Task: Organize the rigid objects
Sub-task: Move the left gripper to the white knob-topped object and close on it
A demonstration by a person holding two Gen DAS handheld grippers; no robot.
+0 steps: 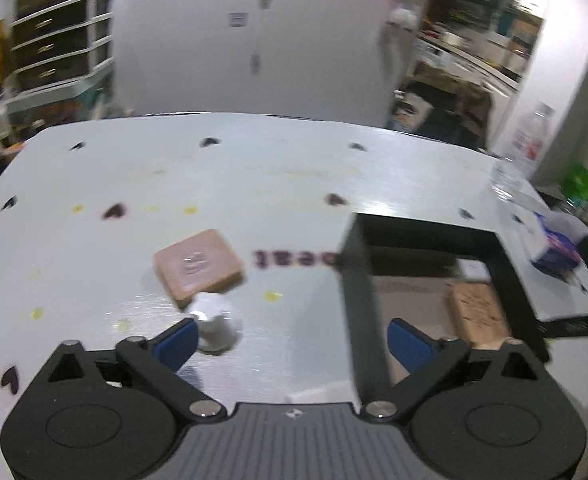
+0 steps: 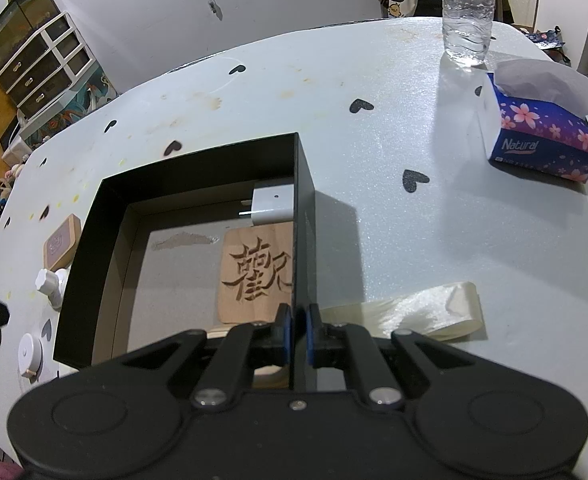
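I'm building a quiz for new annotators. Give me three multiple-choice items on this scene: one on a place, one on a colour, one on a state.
1. Where does the carved wooden plaque lie?
A in the black box
B on the tissue pack
C beside the water bottle

2. What colour is the tissue pack?
A green
B blue with pink flowers
C yellow

3. How is the right gripper?
A wide open
B shut on the box wall
C holding the bottle

Answers: 1 A, it rests on the box floor; 2 B, its printed wrapper shows it; 3 B, the wall stands between its closed fingers.
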